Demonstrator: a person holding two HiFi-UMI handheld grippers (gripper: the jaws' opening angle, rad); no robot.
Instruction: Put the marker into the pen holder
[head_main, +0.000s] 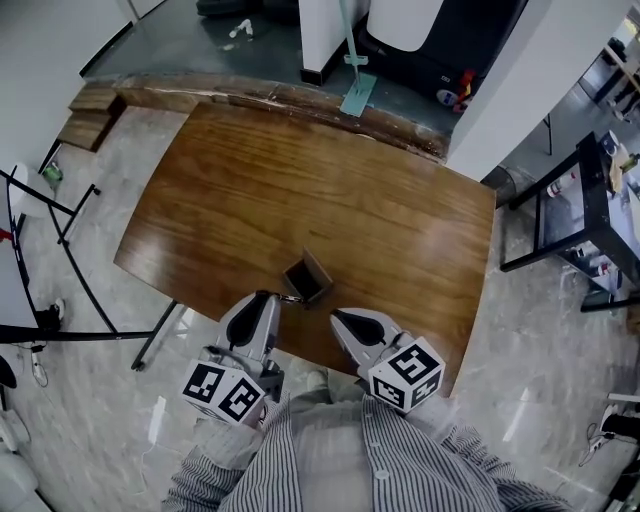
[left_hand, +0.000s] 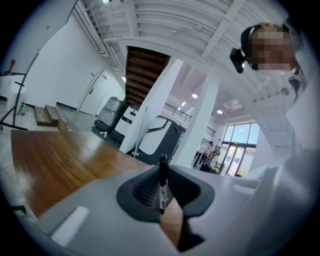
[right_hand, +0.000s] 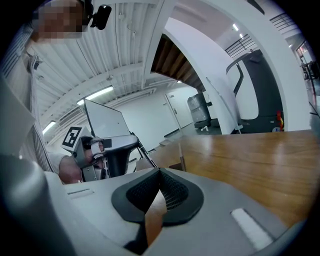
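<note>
The pen holder (head_main: 307, 278) is a small dark square box, open at the top, standing near the front edge of the wooden table (head_main: 300, 190). My left gripper (head_main: 268, 296) is just left of it and shut on a black marker (left_hand: 162, 182). The marker stands upright between the jaws, and its tip (head_main: 289, 298) reaches toward the holder's near left corner. My right gripper (head_main: 338, 316) is just right of the holder at the table's front edge. Its jaws (right_hand: 160, 171) are shut with nothing between them. The right gripper view also shows the left gripper (right_hand: 107, 150) across from it.
The table's front edge runs right under both grippers. A black metal stand (head_main: 60, 240) is on the floor to the left and a dark cart (head_main: 580, 215) to the right. A green-headed mop (head_main: 357, 90) leans behind the table.
</note>
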